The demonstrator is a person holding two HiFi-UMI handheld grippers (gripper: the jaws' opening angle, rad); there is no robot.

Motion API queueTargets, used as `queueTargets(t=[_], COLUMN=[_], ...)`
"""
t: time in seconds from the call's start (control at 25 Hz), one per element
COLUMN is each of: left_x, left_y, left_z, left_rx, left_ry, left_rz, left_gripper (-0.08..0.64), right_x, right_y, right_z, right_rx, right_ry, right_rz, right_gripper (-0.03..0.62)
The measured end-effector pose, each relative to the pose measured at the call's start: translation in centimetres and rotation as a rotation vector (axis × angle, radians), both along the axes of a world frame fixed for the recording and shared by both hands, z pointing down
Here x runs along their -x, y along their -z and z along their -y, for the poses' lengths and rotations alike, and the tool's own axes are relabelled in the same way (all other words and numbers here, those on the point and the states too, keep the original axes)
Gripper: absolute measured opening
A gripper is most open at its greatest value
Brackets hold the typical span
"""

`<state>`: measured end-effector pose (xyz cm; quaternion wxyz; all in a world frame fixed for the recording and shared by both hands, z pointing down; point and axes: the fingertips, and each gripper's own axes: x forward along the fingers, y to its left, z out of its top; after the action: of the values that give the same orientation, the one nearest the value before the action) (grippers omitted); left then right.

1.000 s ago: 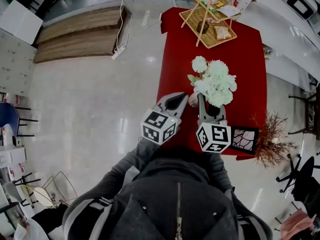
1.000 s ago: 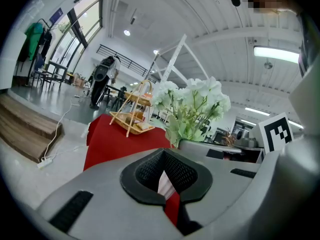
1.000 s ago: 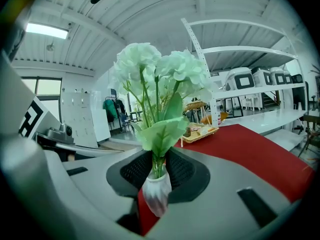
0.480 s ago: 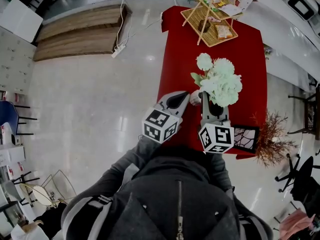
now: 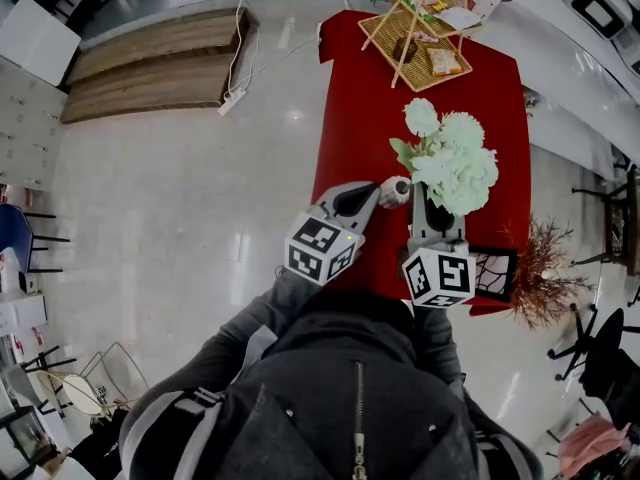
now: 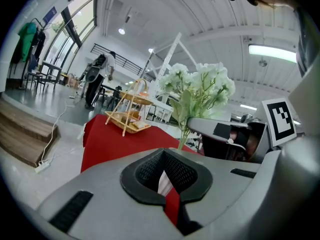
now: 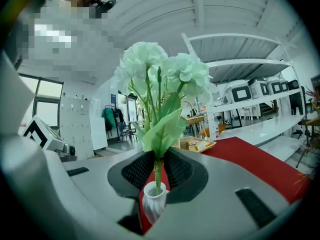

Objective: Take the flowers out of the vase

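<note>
Holding the thin green stems, the right gripper [image 7: 157,170] has its jaws nearly together on the flowers [image 7: 165,74], just above the mouth of the vase [image 7: 154,204]. These jaws have just been closing, and the stems are between the pads. The left gripper [image 6: 164,178] has its jaws almost together too, with a narrow white piece pinched between them. I judge this piece to be the vase, because in the head view the tip of this gripper meets the small white vase on the red table [image 5: 355,108]. So both grips seem to be made: one keeps the vase down, the other has the bunch. The taking out itself is not finished, I think: in the right gripper view the lower end of the stems goes into the vase's mouth. What is left is to raise the flowers straight until the stems are free
</note>
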<state>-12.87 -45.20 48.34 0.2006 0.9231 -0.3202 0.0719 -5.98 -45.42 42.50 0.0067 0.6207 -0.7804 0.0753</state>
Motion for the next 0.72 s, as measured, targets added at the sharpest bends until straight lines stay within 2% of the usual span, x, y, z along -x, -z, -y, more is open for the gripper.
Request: queueTargets(t=[0.72], left_x=[0.6], left_y=[0.1], left_z=[0.0], left_rx=[-0.003], left_ry=[-0.011], left_rz=[-0.002], left_gripper=[0.009], right_x=[0.2], right_y=[5.4], right_z=[-0.3], right_rx=[-0.095], right_ry=[0.013], right_rz=[0.025], right_gripper=[0.061])
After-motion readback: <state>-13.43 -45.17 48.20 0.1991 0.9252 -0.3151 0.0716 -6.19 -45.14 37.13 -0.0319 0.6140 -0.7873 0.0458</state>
